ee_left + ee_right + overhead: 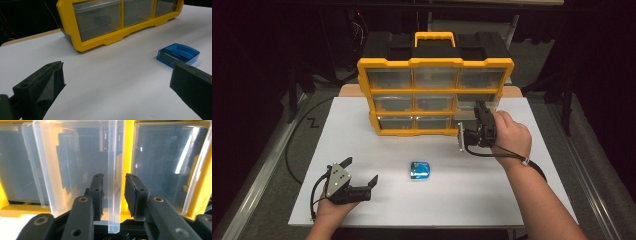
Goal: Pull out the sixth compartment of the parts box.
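Lighting: dim, dark surroundings; white table brightest, lit from above. Soft shadow beneath yellow organizer. Glare streaks on clear drawer fronts. Jaws nearest the gripper cameras soft, slightly out of focus.

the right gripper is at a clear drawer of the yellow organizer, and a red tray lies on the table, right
Not quite: the tray is blue, not red, as the high view shows. The right gripper is indeed at a clear drawer of the yellow organizer.

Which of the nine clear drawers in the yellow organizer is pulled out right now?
The middle-row drawer at the right end: it juts forward of the frame, its front lip between the right gripper's jaws. The others sit flush.
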`<state>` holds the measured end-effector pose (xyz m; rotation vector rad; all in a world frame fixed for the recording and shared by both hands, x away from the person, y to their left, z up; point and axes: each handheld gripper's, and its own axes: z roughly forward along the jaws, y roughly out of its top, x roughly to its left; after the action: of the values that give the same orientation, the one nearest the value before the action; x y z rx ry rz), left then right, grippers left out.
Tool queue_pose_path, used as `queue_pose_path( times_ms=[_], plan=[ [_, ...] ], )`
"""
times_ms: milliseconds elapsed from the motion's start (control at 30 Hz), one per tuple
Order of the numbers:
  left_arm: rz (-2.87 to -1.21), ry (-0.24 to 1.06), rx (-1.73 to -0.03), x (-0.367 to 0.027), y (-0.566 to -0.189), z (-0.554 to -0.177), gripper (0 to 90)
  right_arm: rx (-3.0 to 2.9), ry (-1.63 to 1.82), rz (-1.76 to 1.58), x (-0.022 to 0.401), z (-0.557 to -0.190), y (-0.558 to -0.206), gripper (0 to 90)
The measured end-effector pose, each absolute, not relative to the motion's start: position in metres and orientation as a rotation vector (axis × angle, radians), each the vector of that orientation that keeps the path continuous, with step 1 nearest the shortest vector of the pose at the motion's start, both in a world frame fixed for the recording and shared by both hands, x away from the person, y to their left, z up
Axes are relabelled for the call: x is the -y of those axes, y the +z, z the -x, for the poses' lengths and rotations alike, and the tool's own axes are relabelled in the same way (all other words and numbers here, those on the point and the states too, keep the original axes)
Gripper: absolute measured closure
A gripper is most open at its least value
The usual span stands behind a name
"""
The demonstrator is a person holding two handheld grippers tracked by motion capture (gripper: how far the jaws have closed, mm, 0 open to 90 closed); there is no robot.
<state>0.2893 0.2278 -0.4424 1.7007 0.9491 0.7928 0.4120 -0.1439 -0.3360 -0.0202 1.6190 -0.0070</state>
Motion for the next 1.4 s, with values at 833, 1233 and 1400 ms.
queue_pose_path(
  times_ms=[833,1233,1400],
  plan=[
    [-1.684,0.794,-0.952,-0.230,-0.441,-0.288,0.4,-1.607,-0.052,0.054,0.142,-0.400,-0.334,80.0],
    [-1.686,0.794,-0.946,-0.229,-0.441,-0.288,0.3,-1.604,-0.035,0.045,0.144,-0.384,-0.336,80.1],
    [-1.692,0.794,-0.944,-0.228,-0.442,-0.289,0.3,-1.605,-0.026,0.039,0.145,-0.378,-0.336,80.1]
  ],
)
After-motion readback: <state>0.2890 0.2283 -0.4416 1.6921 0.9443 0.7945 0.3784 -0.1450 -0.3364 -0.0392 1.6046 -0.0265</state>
